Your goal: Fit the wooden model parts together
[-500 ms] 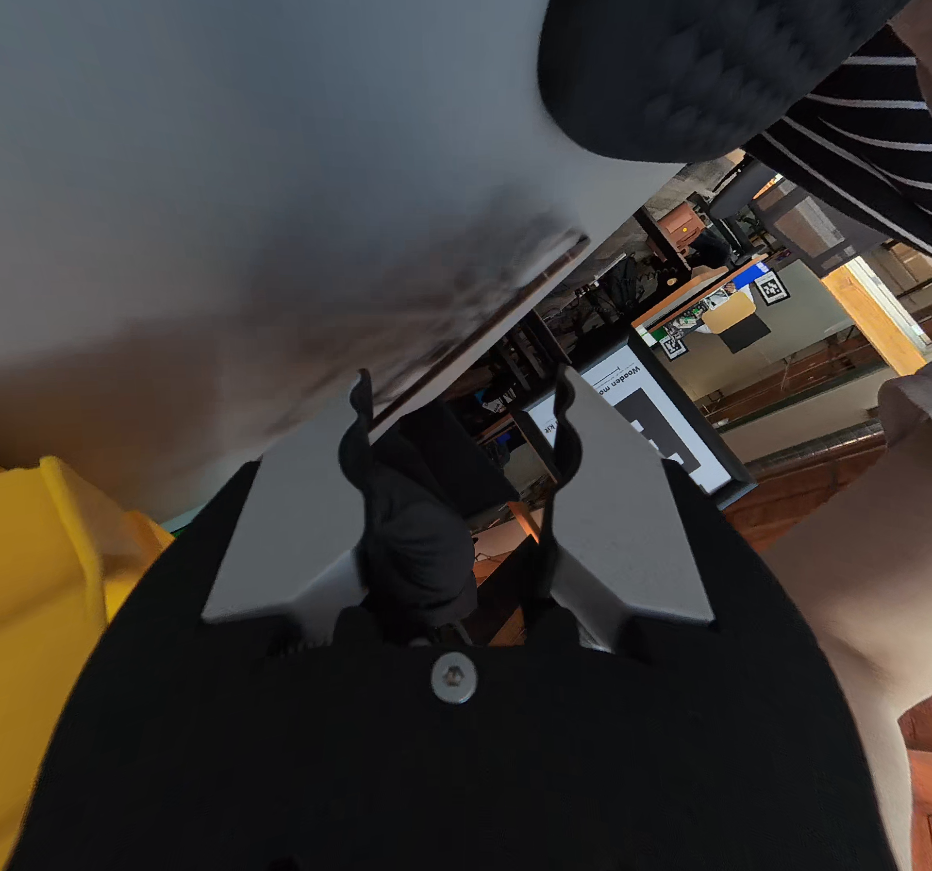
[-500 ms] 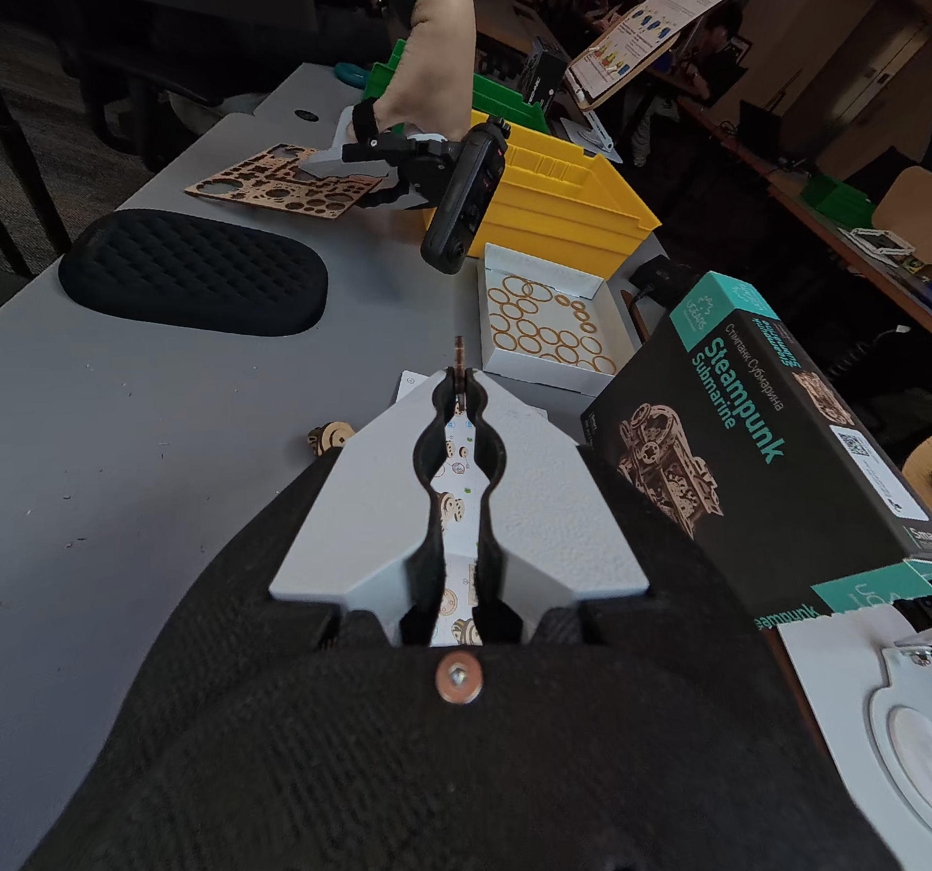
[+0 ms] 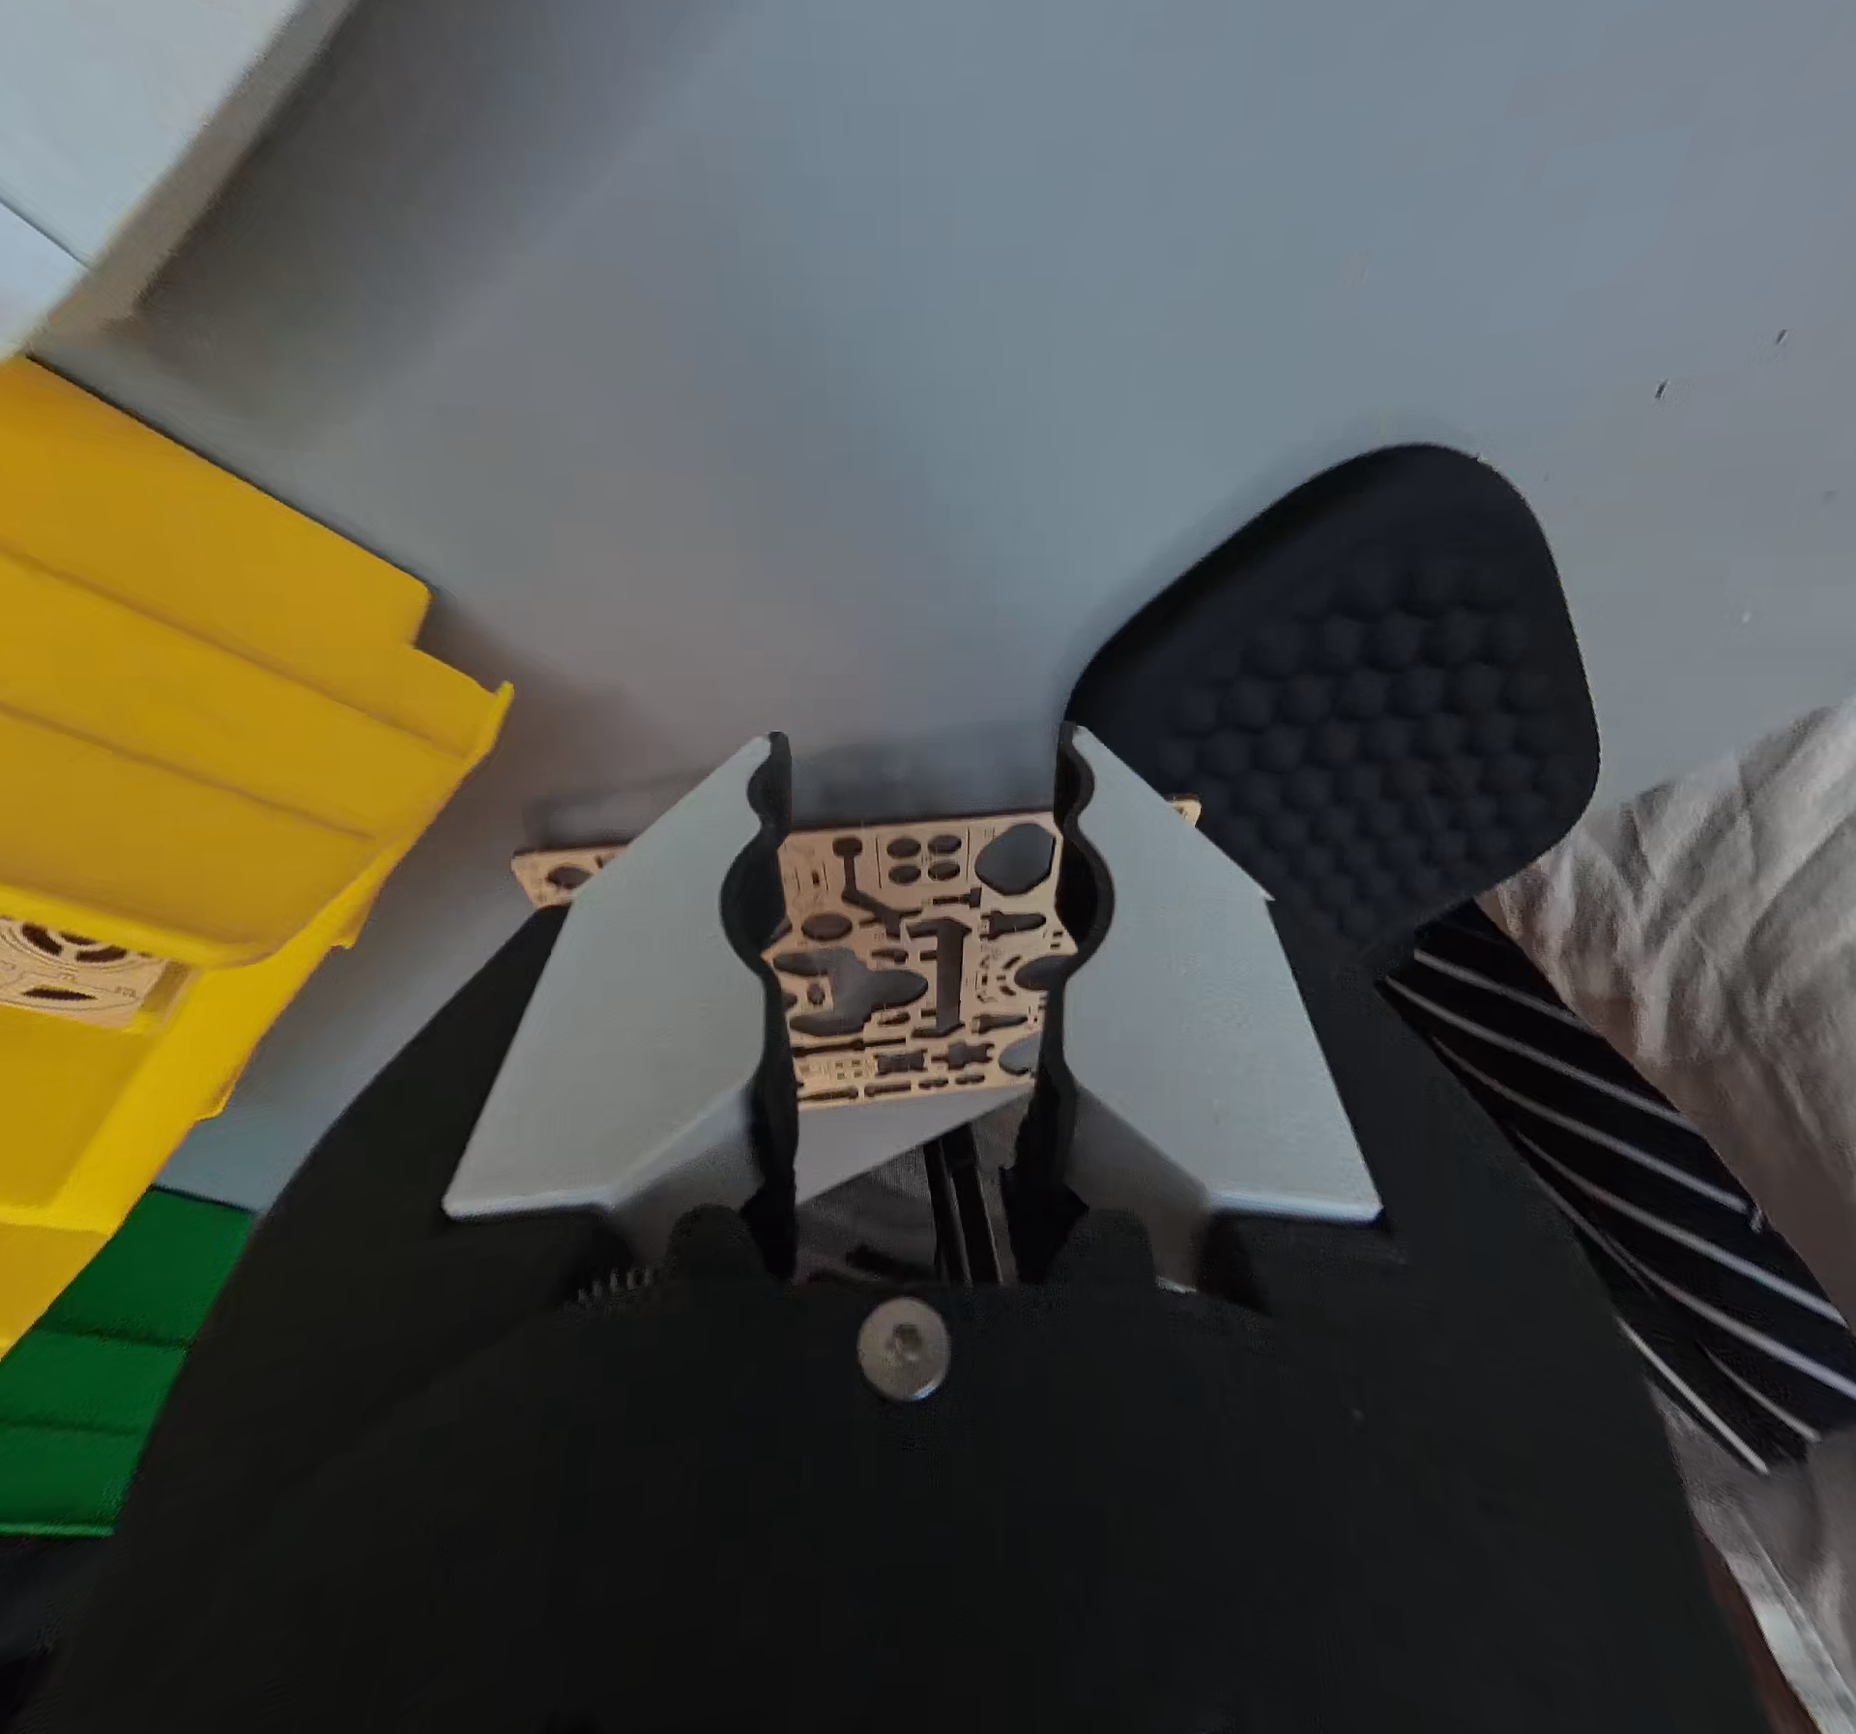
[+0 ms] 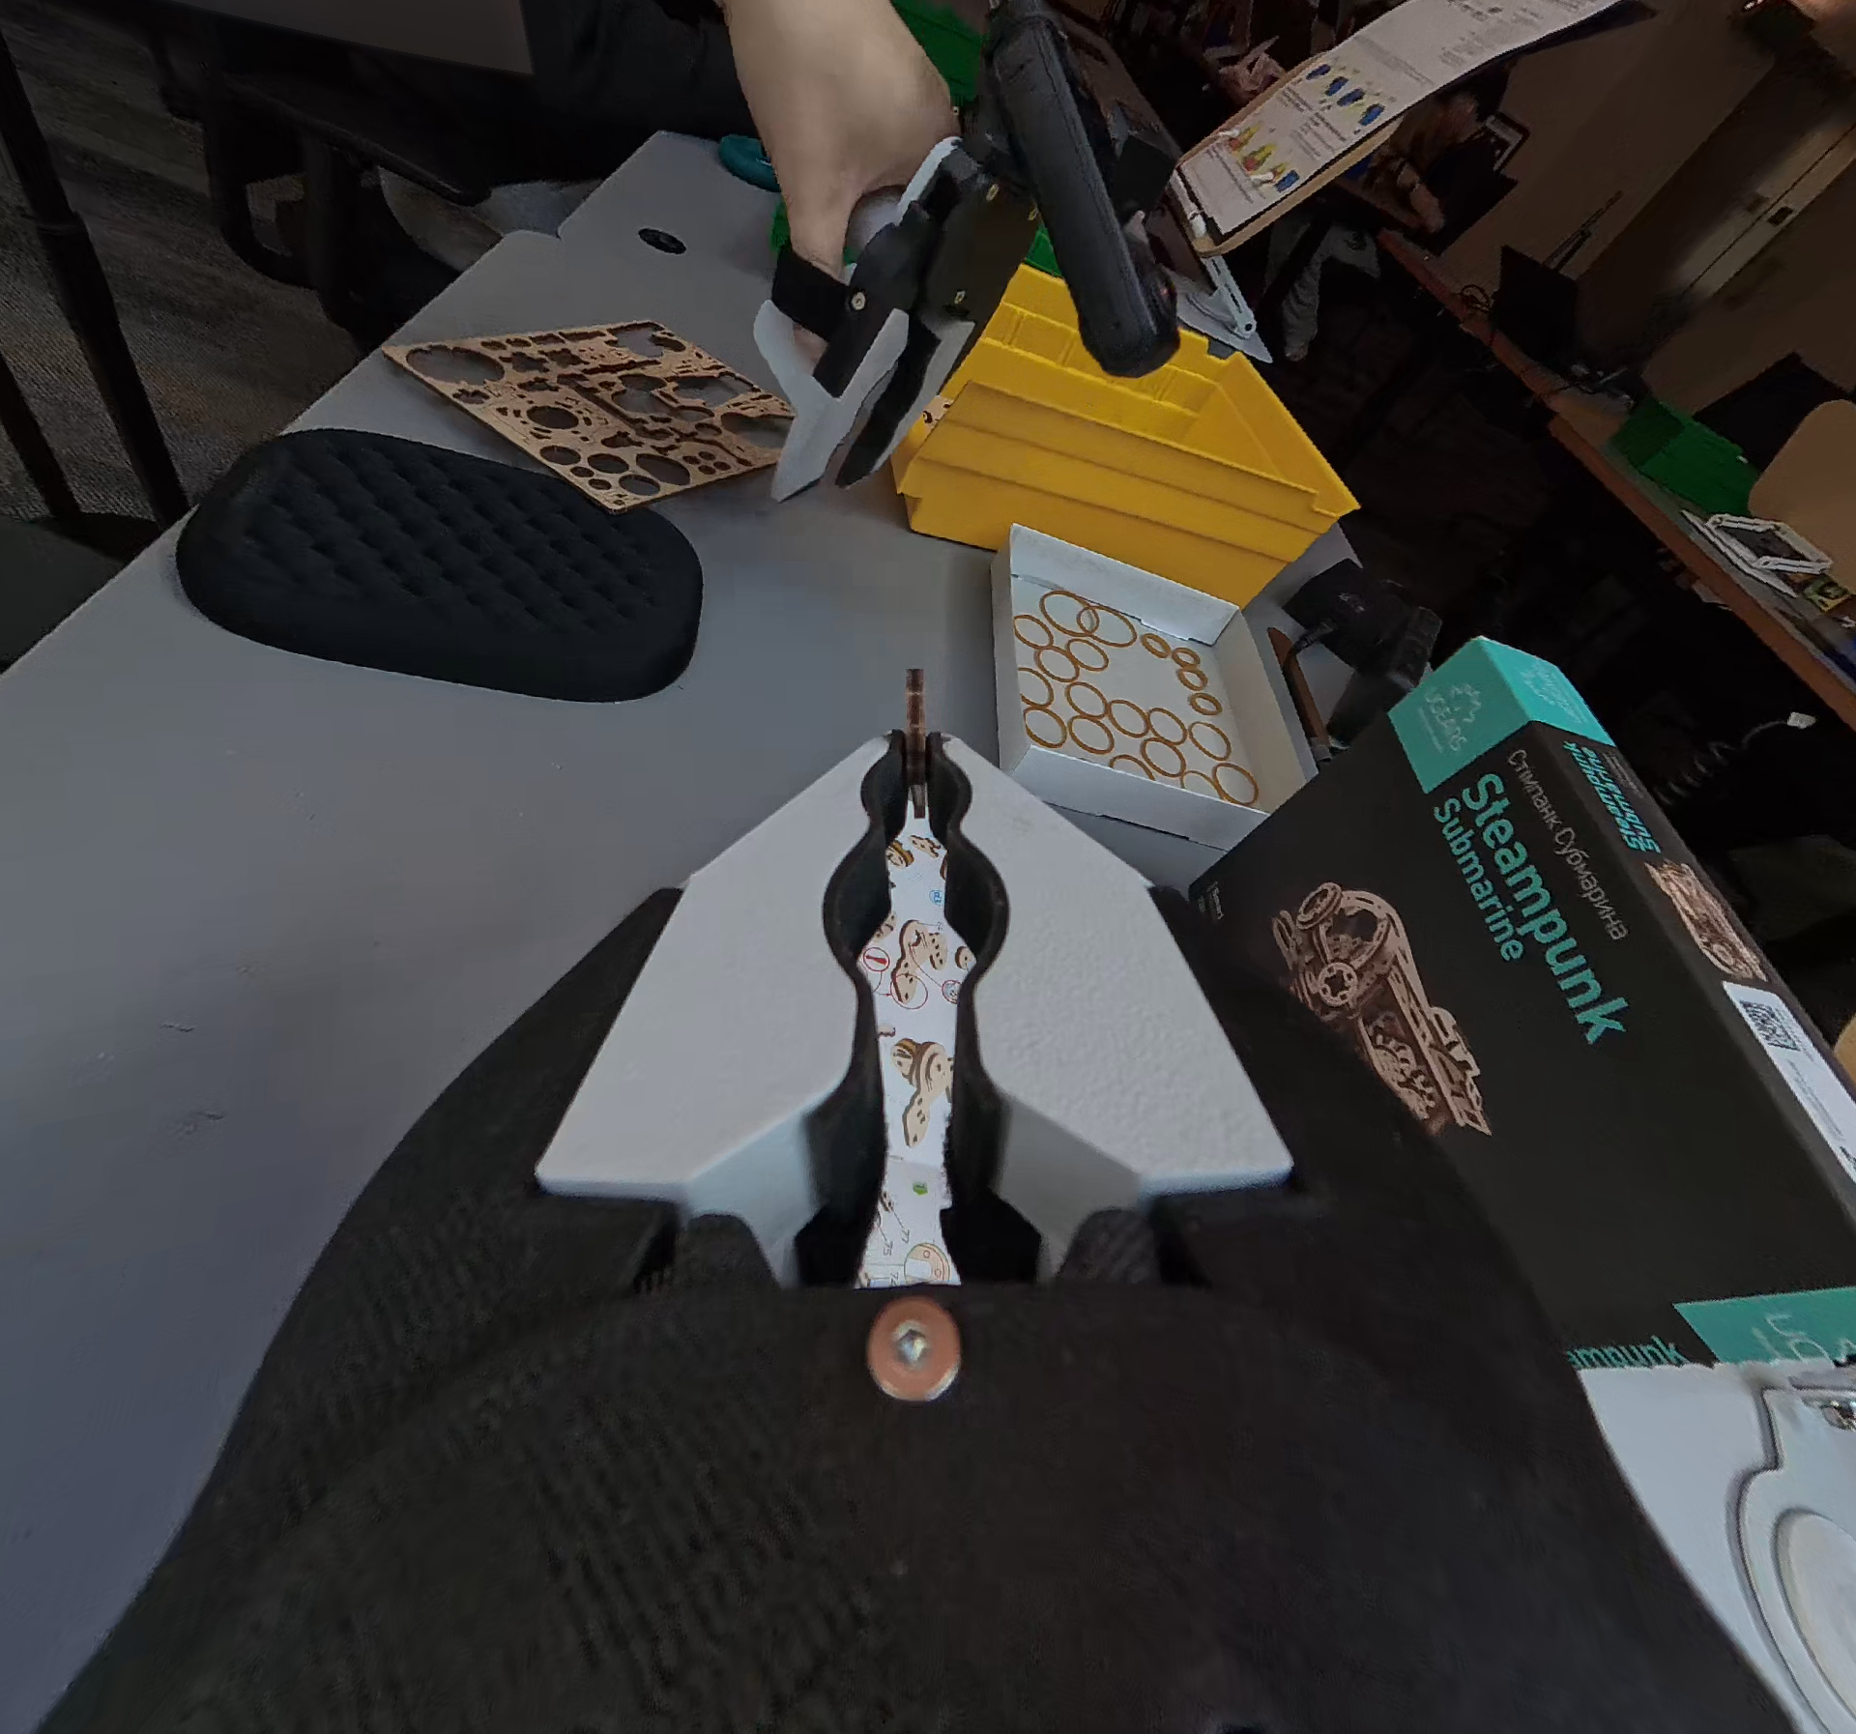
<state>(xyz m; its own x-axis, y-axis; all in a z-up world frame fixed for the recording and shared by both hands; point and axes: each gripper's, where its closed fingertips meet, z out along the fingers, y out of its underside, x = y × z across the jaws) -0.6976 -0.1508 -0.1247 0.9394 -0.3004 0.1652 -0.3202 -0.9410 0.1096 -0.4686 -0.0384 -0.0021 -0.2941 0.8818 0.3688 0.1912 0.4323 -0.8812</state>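
My right gripper is shut on a small thin wooden part that sticks up edge-on from its tips, held above the grey table. A wooden sheet of cut-out parts lies flat at the far left of the table. My left gripper hangs open and empty above the sheet's right edge, tilted down. In the left wrist view the open left gripper looks down on the sheet, which shows between its jaws.
A black cushioned pad lies beside the sheet; it also shows in the left wrist view. A yellow bin, a white box of wooden rings and the black kit box stand to the right. A printed instruction sheet lies under my right gripper.
My left gripper has risen from the sheet's edge and tipped down over it, still open. My right gripper has stayed still with the wooden part in it.
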